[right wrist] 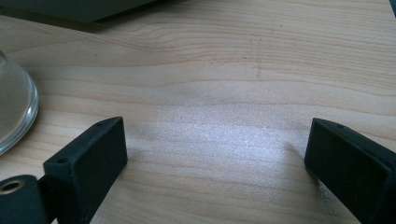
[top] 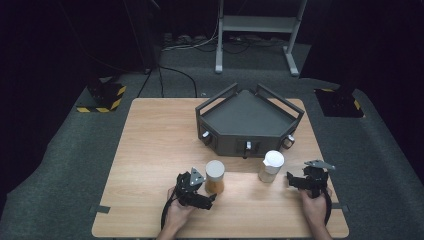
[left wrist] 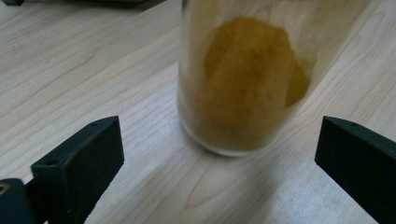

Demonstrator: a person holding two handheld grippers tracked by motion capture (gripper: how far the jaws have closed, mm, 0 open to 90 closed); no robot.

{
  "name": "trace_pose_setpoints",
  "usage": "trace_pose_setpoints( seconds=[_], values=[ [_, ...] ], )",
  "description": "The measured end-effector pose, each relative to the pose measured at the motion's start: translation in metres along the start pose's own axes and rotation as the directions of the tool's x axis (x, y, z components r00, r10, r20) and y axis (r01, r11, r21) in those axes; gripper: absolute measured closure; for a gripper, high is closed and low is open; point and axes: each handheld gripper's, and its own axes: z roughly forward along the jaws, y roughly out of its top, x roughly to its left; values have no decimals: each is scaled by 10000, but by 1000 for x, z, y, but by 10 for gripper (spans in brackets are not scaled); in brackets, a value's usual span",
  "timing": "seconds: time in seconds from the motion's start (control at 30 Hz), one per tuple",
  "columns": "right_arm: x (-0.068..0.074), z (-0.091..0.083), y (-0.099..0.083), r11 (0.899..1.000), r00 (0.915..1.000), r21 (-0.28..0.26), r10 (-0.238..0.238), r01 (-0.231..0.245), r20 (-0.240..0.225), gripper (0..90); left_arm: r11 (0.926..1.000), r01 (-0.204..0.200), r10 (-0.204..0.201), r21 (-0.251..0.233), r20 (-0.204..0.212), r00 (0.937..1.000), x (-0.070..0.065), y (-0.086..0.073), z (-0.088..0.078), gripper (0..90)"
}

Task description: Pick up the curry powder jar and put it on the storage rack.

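We note first the wooden counter (top: 150, 150), on which all items stand, and at its far middle the dark angular tray (top: 248, 120), whose floor appears bare and which has small knobs along its front wall. In front of the tray, near the person's edge, stand two jars, apart from each other: the jar of ochre powder (top: 215, 177), upright and seemingly without a lid, and to its right the white-capped jar (top: 270, 166). The left gripper (top: 198, 192) sits just beside the powder jar; in the left gripper view the jar (left wrist: 238, 84) stands between and beyond the spread jaws, not yet touched by either. The right gripper (top: 305, 181) rests near the white-capped jar with its jaws likewise spread wide over bare wood; in the right gripper view only the jar's glass base (right wrist: 14, 112) shows at the left margin, outside the jaws. We judge the step in hand to be an approach to both jars. Risks: the powder jar looks open, so a nudge from one jaw before closure could tip it and spill powder; the right gripper is off-line and could knock its jar sideways; smooth glass may slip in a low or uneven pinch.
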Motion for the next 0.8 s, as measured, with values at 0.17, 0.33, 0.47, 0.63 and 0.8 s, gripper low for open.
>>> trace_pose_setpoints(
  seconds=[0.17, 0.33, 0.47, 0.63, 0.8],
  values=[
    [0, 0, 0, 10000, 10000, 0, 0, 0, -1, 53, 9998, -82, 82, -164, 4, 10000, -2, 3, 1, 20],
    [0, 0, 0, 10000, 10000, -2, 2, -2, -1, 53, 9994, -51, 50, -351, -25, 10000, -4, 7, 4, 27],
    [0, 0, 0, 10000, 10000, -8, 16, -16, -10, 56, 9983, -5, 3, -578, -39, 10000, -5, 9, 4, 45],
    [0, 0, 0, 10000, 10000, -9, 11, -11, -9, 56, 9978, 25, -27, -668, -39, 10000, -6, 14, 6, 63],
    [0, 0, 0, 10000, 10000, -9, 13, -13, -11, 56, 9977, 0, -3, -685, -48, 10000, -8, 18, 10, 86]
  ],
)
